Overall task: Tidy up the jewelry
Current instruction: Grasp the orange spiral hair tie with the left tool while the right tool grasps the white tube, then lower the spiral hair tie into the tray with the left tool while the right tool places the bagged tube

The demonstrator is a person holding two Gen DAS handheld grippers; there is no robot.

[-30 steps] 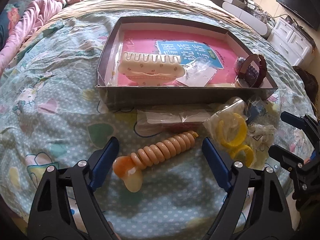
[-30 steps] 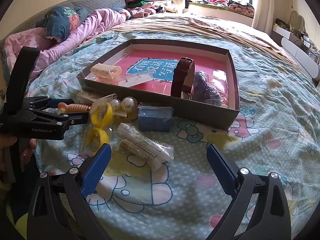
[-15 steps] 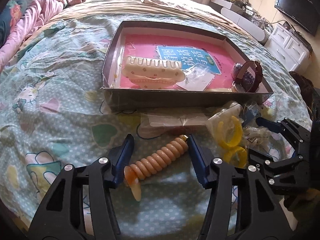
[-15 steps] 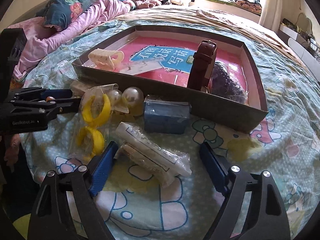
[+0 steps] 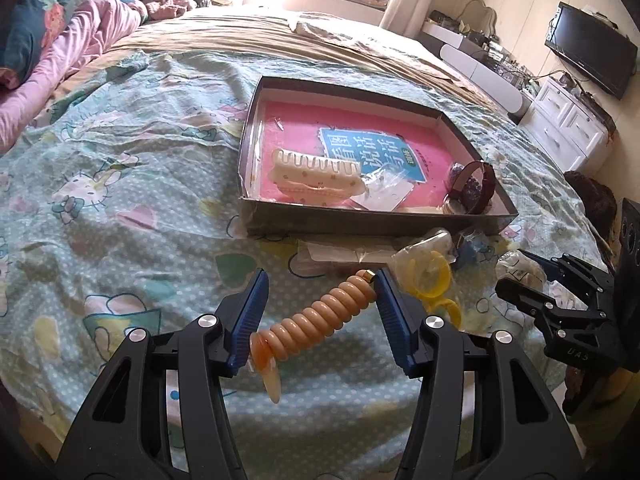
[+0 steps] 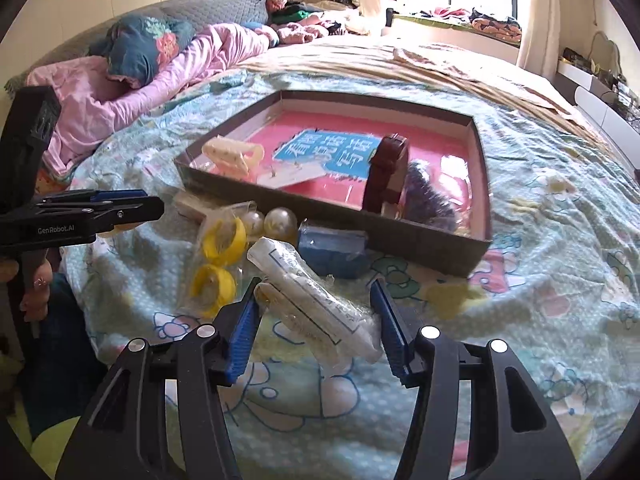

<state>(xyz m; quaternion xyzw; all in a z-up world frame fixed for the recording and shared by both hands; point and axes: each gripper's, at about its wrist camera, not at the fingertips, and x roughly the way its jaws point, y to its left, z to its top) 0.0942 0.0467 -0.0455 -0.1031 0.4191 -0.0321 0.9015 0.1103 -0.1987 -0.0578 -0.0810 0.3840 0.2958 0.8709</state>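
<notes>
Beaded clip (image 5: 320, 322): orange, ribbed, long axis runs diagonal, gold tip toward 1 o'clock, amber end w/ pale drop hanging toward 7 o'clock. It's pinched end to end in the left gripper (image 5: 320, 316): gold tip against one blue pad, amber end against the other, drop dangling under the jaws above the bedspread (image 5: 120, 240). Left jaws closed on it earlier in the last sec & have held steady since.

Packet (image 6: 316, 300): clear plastic, white card inside, long axis from 11 to 5 o'clock in the right wrist view. It sits between the right gripper (image 6: 316, 312) pads; the pad at 9 o'clock is at the wrapper's edge, the one at 3 o'clock looks just apart from it. Right jaws have just been closing w/ the packet between them; can't tell if the grip is firm yet.

Around the packet: yellow rings (image 6: 218, 260) in a bag at 10 o'clock, two pearls (image 6: 276, 220) at 12, blue box (image 6: 332, 250) at 1, touching the tray wall.

Tray (image 5: 360, 228) lies beyond, at 12 o'clock from both grippers, pink floor w/ a blue label. Inside: cream claw clip (image 5: 316, 172) near the front wall, long axis along that wall; small card (image 5: 384, 192) just beside it; brown watch (image 6: 386, 176) standing on edge near the far front corner, dark beads (image 6: 428, 200) touching it.

Pink bedding (image 6: 160, 76) well apart at 10 o'clock. TV (image 5: 592, 64) at 2 o'clock in the left view. Person's fingers (image 6: 38, 284) show under the left gripper's handle.
</notes>
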